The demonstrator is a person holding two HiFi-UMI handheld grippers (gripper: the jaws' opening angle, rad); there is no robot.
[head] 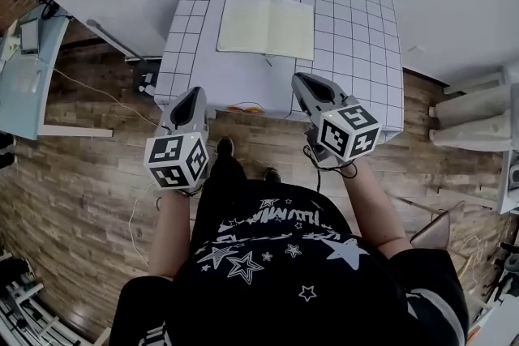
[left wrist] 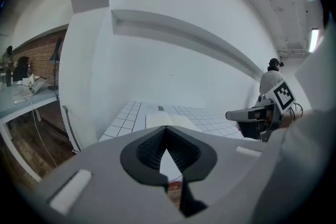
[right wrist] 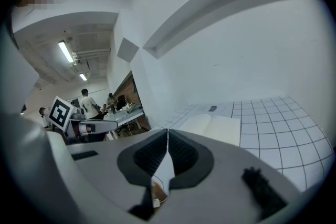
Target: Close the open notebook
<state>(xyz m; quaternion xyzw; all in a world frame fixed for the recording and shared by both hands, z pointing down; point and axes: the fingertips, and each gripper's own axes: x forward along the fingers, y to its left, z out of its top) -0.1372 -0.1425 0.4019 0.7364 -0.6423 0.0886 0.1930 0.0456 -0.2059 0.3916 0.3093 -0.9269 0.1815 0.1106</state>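
Task not begun: the notebook lay open, flat on the gridded worktop, well ahead of my left claw and right claw, both closed tight on nothing.

Table: white tabletop ruled in a black grid, straight ahead of your jaws and lower.
Wall: plain white wall, beyond the table, facing both jaws.
Floor: brown wood-plank floor, beneath your jaws.
Desk: pale blue desk, well left of the left-hand jaws.
People: standing figures, far off, left of the right-hand jaws.
Lights: ceiling strip lights, high above them.
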